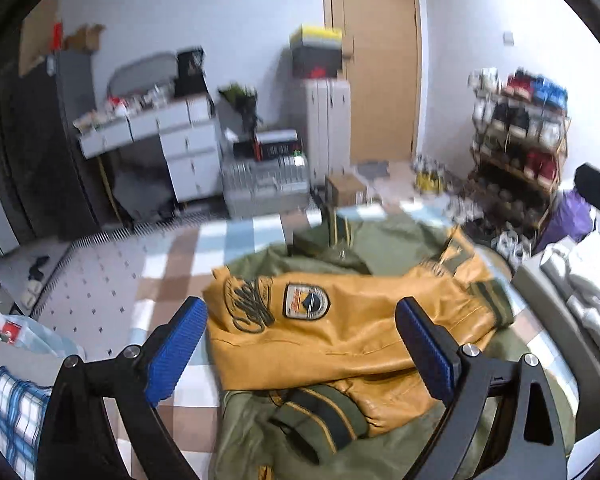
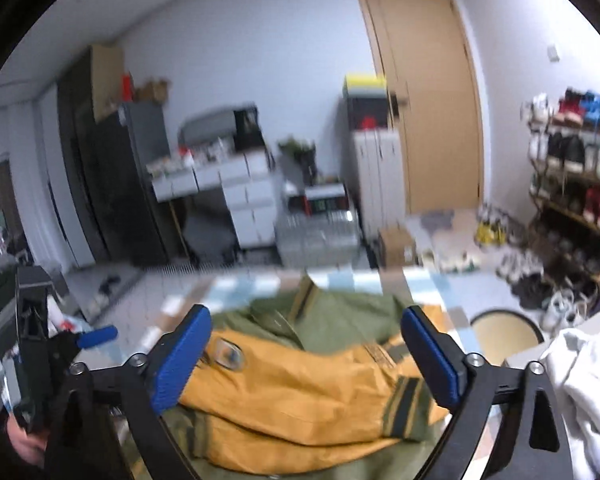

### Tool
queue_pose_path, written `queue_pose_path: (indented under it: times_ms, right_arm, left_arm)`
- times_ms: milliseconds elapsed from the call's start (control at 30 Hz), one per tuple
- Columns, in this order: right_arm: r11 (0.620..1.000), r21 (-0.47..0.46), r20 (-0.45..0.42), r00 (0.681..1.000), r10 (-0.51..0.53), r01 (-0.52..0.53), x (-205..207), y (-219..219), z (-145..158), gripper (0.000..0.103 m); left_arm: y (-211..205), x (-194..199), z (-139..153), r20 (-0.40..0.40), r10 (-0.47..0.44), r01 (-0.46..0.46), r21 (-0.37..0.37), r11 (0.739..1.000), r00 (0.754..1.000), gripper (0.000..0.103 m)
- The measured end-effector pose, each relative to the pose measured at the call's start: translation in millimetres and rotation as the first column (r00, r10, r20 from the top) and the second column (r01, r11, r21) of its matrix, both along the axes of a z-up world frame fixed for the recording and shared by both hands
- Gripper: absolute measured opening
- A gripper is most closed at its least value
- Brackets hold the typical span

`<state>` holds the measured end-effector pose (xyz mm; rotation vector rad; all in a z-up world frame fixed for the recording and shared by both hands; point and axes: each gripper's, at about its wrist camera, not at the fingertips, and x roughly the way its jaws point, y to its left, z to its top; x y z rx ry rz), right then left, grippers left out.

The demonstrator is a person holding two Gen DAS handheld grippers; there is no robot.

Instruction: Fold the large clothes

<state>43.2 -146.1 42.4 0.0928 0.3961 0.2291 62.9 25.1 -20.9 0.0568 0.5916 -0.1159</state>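
Olive-green bomber jacket with mustard-yellow leather sleeves (image 1: 340,336) lies flat on the checked blue, brown and white cloth (image 1: 168,280). Both sleeves are folded across the body, one over the other. The upper sleeve shows a shield-shaped patch (image 1: 306,300) and dark script embroidery (image 1: 248,304). Striped ribbed cuffs (image 1: 320,420) are dark green with yellow lines. Collar end lies at the far side.

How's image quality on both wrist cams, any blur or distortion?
Left wrist: heavy fisheye bending with dark corners; the room is smeared, the jacket fairly sharp. Right wrist: same distortion, stronger motion blur across the shoe rack and jacket.
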Motion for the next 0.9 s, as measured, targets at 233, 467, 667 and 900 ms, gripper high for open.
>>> queue_pose_path:
  times_ms: [233, 467, 667, 900]
  right_arm:
    - [0.988, 0.111, 0.034, 0.993, -0.111, 0.107, -31.3, 11.0, -27.9, 0.103]
    - [0.983, 0.079, -0.043, 0.985, -0.165, 0.168, -27.0, 15.5, -77.9, 0.103]
    - [0.982, 0.081, -0.184, 0.971, -0.155, 0.172, -15.0, 7.4, -105.7, 0.103]
    - [0.970, 0.151, -0.265, 0.953, -0.148, 0.193, -15.8, -13.1, -116.3, 0.103]
  left_arm:
    - [8.4, -23.3, -10.1, 0.110, 0.065, -0.064, -0.015, 0.998, 0.992, 0.102]
    - [27.8, 9.9, -50.4, -0.028, 0.070, -0.071, -0.040, 0.997, 0.997, 0.102]
    - [28.3, 59.2, -56.6, -0.111, 0.046, -0.047, -0.003, 0.999, 0.993, 0.102]
    - [25.0, 165.2, -45.7, -0.233, 0.014, -0.032, -0.073, 0.997, 0.972, 0.102]
